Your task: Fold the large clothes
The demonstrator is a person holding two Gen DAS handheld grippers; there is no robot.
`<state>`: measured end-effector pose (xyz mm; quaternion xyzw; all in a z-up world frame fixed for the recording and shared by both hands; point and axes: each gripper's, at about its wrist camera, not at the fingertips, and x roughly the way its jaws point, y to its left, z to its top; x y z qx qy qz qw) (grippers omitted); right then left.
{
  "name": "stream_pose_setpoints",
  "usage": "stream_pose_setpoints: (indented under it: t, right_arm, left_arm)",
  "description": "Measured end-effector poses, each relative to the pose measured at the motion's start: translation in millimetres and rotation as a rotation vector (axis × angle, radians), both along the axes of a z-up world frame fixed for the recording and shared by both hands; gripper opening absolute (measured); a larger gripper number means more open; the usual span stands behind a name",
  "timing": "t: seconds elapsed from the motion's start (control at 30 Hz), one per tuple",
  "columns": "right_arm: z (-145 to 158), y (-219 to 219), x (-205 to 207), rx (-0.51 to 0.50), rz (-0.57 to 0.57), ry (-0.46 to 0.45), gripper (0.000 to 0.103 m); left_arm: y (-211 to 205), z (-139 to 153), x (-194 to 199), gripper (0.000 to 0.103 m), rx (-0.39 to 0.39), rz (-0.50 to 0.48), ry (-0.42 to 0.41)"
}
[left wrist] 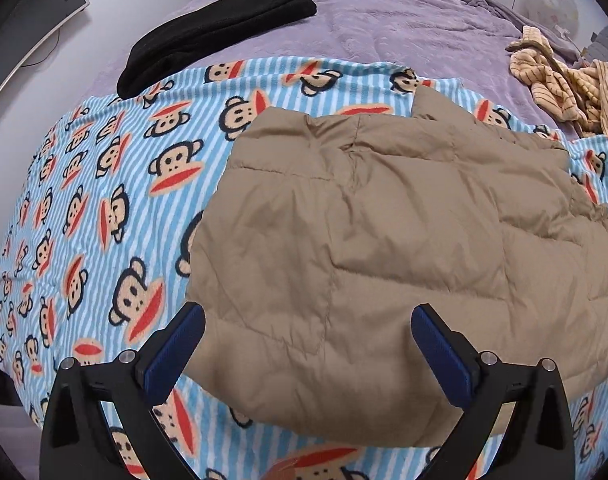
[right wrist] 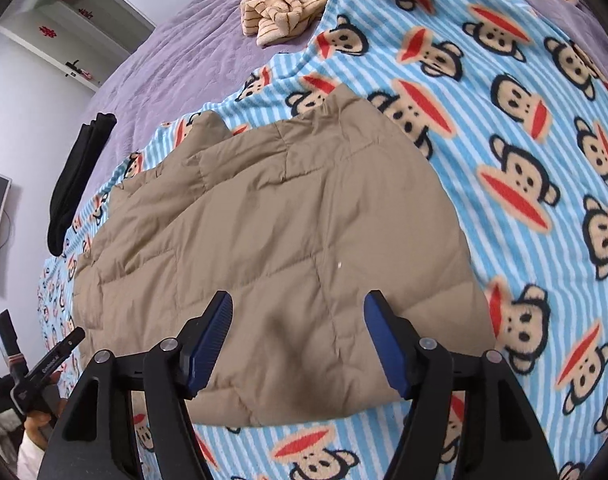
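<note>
Lying folded: tan jacket (left wrist: 384, 248) on monkey blanket (left wrist: 95, 208) | left gripper (left wrist: 308, 344) wide | right gripper (right wrist: 297, 334) wide, empty

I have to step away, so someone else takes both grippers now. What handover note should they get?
Left gripper: open, holding nothing, above the near edge of the tan jacket.
Right gripper: open, empty, over the same jacket.
Things: the jacket lies folded into a rough rectangle on the monkey blanket. A folded black garment lies at the far left; a striped garment lies crumpled at the far right.
Done: the jacket looks folded and released.
Left: probably the striped garment; perhaps one more fold on the jacket.
</note>
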<state>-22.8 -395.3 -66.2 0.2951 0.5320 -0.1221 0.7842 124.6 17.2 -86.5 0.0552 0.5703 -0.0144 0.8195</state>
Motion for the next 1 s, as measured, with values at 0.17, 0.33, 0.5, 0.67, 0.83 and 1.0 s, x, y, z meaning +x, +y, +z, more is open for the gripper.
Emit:
stream_pose_setpoints:
  t: [0.17, 0.33, 0.5, 0.67, 0.83, 1.0]
  right_arm:
    - [0.2, 4.2, -29.1, 0.042, -0.006, 0.005, 0.081]
    - [-5.9, 8.0, -47.4, 0.089, -0.002, 0.013, 0.084]
    - [-14.9, 13.8, -60.3, 0.136, 0.016, 0.026, 0.084]
    - [-20.3, 18.5, -67.9, 0.154, 0.037, 0.028, 0.085]
    - [-23.1, 21.4, -78.7, 0.170, 0.019, 0.014, 0.086]
    - [-30.6, 31.1, -88.5, 0.177, -0.021, 0.008, 0.086]
  left_arm:
    - [-2.0, 5.5, -23.0, 0.103, 0.015, -0.003, -0.012]
    - [-3.1, 3.1, -40.3, 0.103, 0.024, 0.006, -0.004]
    - [-3.3, 2.2, -59.5, 0.103, 0.021, 0.031, 0.002]
    - [-0.3, -5.6, -72.3, 0.103, 0.010, 0.033, 0.013]
    - [5.6, -22.2, -80.3, 0.103, -0.025, 0.017, 0.059]
    - [16.8, -34.1, -84.7, 0.103, -0.069, 0.013, 0.095]
